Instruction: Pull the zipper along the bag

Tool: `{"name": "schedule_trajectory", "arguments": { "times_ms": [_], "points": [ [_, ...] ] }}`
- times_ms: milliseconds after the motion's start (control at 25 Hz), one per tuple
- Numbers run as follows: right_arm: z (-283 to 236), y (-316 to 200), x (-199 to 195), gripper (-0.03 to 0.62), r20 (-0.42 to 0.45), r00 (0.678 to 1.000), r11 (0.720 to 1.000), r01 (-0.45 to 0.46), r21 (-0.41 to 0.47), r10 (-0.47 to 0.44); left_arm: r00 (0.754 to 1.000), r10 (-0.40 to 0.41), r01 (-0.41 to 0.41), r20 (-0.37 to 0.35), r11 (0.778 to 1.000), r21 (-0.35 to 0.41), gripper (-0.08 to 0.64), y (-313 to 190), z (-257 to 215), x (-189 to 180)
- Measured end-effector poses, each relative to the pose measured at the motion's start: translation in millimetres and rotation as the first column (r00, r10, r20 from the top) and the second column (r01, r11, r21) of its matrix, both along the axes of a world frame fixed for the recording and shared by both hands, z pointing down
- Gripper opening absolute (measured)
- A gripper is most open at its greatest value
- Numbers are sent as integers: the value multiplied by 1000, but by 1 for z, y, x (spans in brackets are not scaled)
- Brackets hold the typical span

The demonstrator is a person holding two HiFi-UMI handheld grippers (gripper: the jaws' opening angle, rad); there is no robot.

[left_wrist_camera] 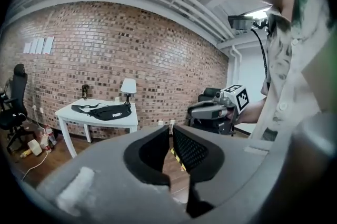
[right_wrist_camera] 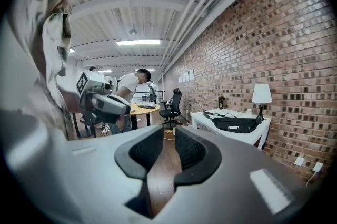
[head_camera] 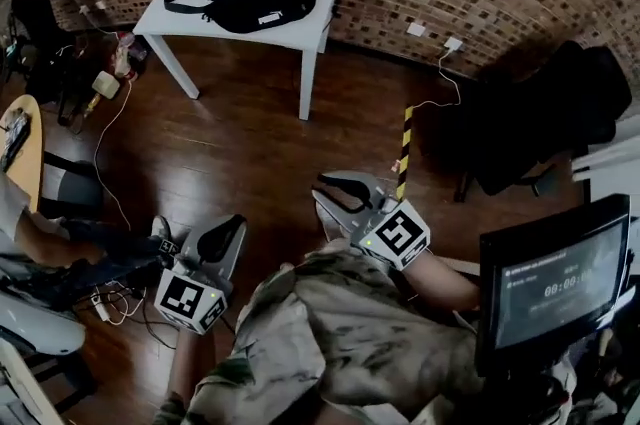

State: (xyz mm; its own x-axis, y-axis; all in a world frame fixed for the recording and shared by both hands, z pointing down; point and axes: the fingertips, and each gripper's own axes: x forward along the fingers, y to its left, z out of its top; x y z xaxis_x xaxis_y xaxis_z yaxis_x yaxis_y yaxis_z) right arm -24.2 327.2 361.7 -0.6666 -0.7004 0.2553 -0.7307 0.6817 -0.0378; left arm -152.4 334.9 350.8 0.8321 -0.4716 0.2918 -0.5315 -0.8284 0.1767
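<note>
Here, left gripper, right gripper low — jaws barely apart.

**Three lenses, one far table**

The head camera sits high above the person, tipped steeply down and forward. The floor fills the middle and the white table is far off at 12 o'clock. The left gripper is close in at 8, the right gripper just off centre toward 5.

The left gripper camera rides low, looking along its own jaws at the brick wall. Its table is small and distant at 9, with the other gripper near at 3.

The right gripper camera runs its gaze along that wall, with the table at 4 and the left gripper at 9.

All three views share the table and the bag on it.
</note>
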Motion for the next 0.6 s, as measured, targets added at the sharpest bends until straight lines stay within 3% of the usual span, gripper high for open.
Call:
{"name": "schedule_trajectory", "arguments": {
  "times_ms": [320,600],
  "points": [
    [-33,90,-21,77,1,999,999,-43,33,43,996,83,-85,-45,996,-36,26,73,-3,-4],
    [-44,130,3,77,-14,999,998,-30,60,30,992,114,-116,-49,993,-28,26,104,-11,33]
  ]
}}
